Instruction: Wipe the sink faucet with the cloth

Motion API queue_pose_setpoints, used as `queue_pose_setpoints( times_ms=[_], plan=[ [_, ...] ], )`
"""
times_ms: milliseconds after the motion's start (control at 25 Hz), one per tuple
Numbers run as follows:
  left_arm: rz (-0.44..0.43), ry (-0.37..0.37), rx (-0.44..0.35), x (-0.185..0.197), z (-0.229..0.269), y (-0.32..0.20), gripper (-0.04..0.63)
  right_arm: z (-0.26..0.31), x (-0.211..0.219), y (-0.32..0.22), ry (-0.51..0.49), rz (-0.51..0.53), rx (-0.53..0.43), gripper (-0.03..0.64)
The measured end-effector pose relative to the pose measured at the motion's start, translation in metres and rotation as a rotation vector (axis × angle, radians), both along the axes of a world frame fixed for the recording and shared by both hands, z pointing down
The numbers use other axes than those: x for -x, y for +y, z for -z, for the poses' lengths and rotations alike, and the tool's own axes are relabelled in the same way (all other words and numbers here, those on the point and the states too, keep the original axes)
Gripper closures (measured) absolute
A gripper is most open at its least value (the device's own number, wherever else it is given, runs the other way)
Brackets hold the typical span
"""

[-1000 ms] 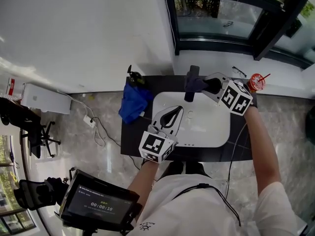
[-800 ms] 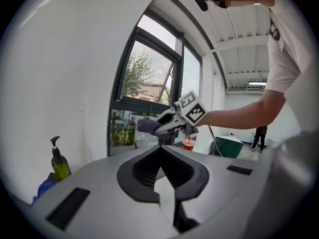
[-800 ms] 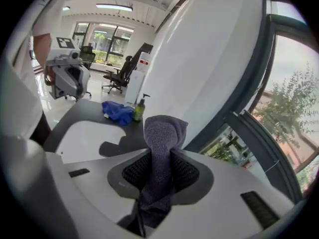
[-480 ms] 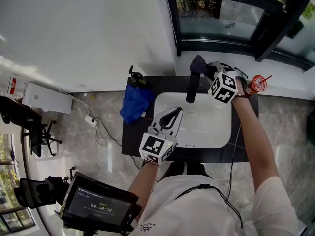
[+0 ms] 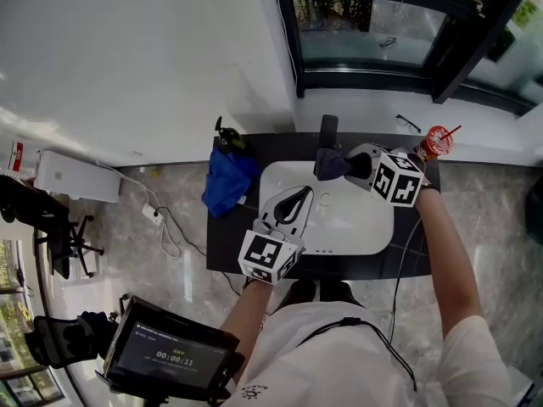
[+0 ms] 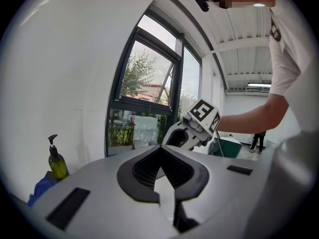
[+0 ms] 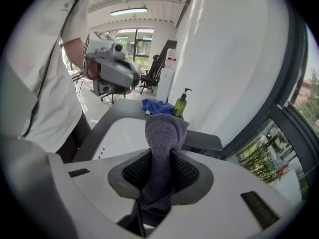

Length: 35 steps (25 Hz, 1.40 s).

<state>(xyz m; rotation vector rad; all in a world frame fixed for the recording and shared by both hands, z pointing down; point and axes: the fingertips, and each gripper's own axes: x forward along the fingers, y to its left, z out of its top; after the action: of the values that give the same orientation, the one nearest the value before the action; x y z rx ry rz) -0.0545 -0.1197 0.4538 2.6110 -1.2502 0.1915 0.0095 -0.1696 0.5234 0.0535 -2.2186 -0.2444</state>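
The black faucet [image 5: 327,131] stands at the back of the white sink [image 5: 365,223]. A dark grey cloth [image 5: 332,164] hangs against the faucet's front end, and my right gripper [image 5: 344,165] is shut on it. In the right gripper view the cloth [image 7: 165,131] bulges up out of the jaws and hides the fingertips. My left gripper [image 5: 305,193] hovers over the basin's left half, pointing toward the back wall. Its jaws meet at the tips with nothing between them [image 6: 160,151]. The right gripper's marker cube [image 6: 202,114] shows ahead in the left gripper view.
A blue rag [image 5: 225,181] and a soap pump bottle [image 5: 223,131] sit on the black counter [image 5: 227,244] left of the sink. A red cup with a straw [image 5: 438,141] and glasses [image 5: 411,124] lie at the back right. The window sill runs behind.
Half a second ago the right gripper held the cloth high at the faucet's back end. It has since come down and forward along the faucet. The left gripper has stayed put.
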Motion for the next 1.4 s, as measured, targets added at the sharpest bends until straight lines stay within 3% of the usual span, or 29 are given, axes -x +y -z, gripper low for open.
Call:
queue_pose_setpoints(
  times_ms=[120, 400, 560, 720, 880, 1080, 1280, 1400],
  plan=[
    [-0.004, -0.001, 0.003, -0.001, -0.001, 0.002, 0.595, 0.025, -0.005, -0.020, -0.074, -0.081, -0.035, 0.514],
    [0.000, -0.005, 0.005, 0.000, -0.002, 0.008, 0.595, 0.055, -0.011, -0.102, -0.119, -0.295, -0.257, 0.514],
    [0.006, -0.010, 0.010, 0.001, -0.003, 0.012, 0.595, 0.028, -0.010, -0.131, 0.052, -0.311, -0.371, 0.513],
    [0.022, -0.012, 0.017, 0.009, -0.007, 0.012, 0.595, -0.006, -0.008, -0.131, 0.191, -0.253, -0.400, 0.514],
    [0.028, -0.009, 0.011, 0.012, -0.004, 0.015, 0.595, -0.008, -0.005, -0.099, 0.174, -0.156, -0.333, 0.514],
    [0.016, -0.002, 0.004, 0.007, -0.002, 0.013, 0.595, -0.011, 0.007, -0.035, 0.128, 0.025, -0.134, 0.514],
    [-0.002, 0.001, 0.000, 0.001, -0.001, 0.012, 0.595, 0.002, 0.019, 0.024, -0.007, 0.066, 0.101, 0.514],
    [-0.001, -0.001, 0.001, 0.002, -0.001, 0.011, 0.595, -0.002, 0.020, 0.046, -0.030, 0.074, 0.222, 0.514]
  ],
)
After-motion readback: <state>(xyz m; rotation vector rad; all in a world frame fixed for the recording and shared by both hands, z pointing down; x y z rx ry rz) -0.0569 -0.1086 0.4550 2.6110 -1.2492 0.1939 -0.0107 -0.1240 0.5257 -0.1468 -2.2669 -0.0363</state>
